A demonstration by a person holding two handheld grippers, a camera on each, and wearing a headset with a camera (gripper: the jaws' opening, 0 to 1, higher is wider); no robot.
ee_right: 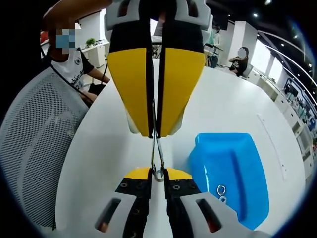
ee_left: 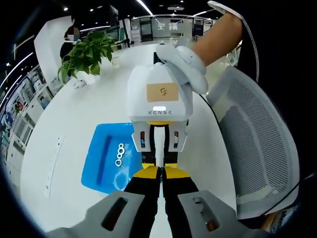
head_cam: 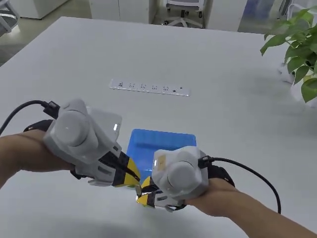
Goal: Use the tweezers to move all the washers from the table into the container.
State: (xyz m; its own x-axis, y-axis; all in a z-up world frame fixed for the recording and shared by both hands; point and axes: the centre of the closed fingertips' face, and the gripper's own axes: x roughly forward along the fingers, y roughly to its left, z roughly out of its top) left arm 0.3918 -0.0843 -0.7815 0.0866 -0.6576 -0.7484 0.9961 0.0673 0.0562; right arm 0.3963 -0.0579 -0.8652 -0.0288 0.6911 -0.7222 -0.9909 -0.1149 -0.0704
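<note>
- The white counter (head_cam: 223, 99) carries the work. A long white power strip (head_cam: 148, 88) lies flat on it, well beyond the grippers.
- A white mesh chair (ee_left: 257, 139) stands at the counter's edge, beside the right forearm.
- The left forearm (head_cam: 20, 153) comes in from the left edge of the head view and the right forearm (head_cam: 247, 210) from the lower right. They angle toward each other, so the two grippers meet nose to nose just in front of the container.
- The left gripper (ee_left: 162, 172) points at the right one. Its yellow-tipped jaws are drawn almost together, with only a slit between them, and the tweezers are pinched in that slit.
- The right gripper (ee_right: 157, 174) faces back at it. Its jaws are likewise nearly closed, and they clamp the other end of the tweezers.
- The blue container (head_cam: 163, 141), a shallow tray, sits on the counter just beyond the meeting jaws.
- The tweezers (ee_right: 155, 148), thin and silver, span the short gap between the two pairs of jaws, above the bare counter beside the container.
- The washers (ee_left: 119, 154), small pale rings, lie in a short row inside the container.
- "XENSE" is printed on the right gripper's white housing. A tan sticker (ee_left: 162, 91) above it bears a handwritten mark that I cannot read.
</note>
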